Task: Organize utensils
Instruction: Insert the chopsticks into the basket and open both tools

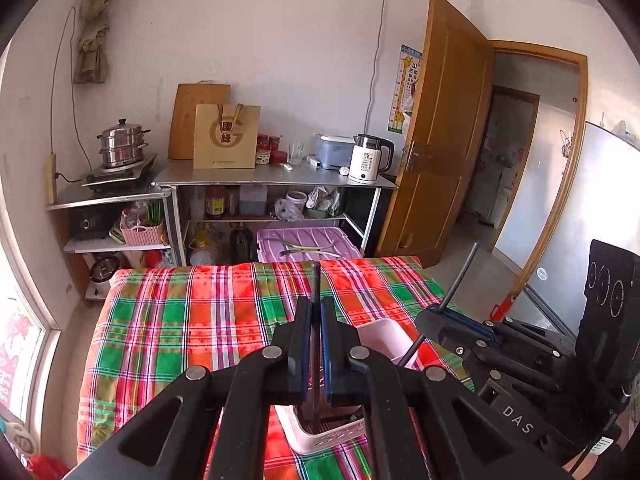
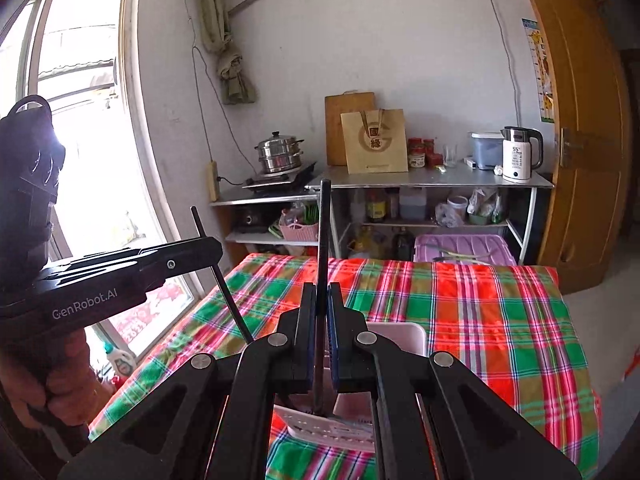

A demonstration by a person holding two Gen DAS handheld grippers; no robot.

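A white perforated utensil holder [image 1: 328, 434] stands on the plaid-covered table [image 1: 200, 312]; it also shows in the right wrist view [image 2: 332, 426]. My left gripper [image 1: 316, 312] is shut on a thin dark chopstick [image 1: 316, 280], held upright with its lower end down in the holder. My right gripper [image 2: 321, 296] is shut on another dark chopstick [image 2: 324, 220], also upright with its tip in the holder. Each gripper shows in the other's view, the right one [image 1: 452, 316] beside the holder's right side, the left one [image 2: 208, 248] to its left.
Beyond the table stand a metal counter [image 1: 276, 178] with a paper bag [image 1: 226, 136], white kettle [image 1: 370, 158] and steamer pot [image 1: 122, 146], shelves below, and a purple bin [image 1: 304, 242]. An open wooden door [image 1: 448, 128] is at right, a window [image 2: 80, 120] at left.
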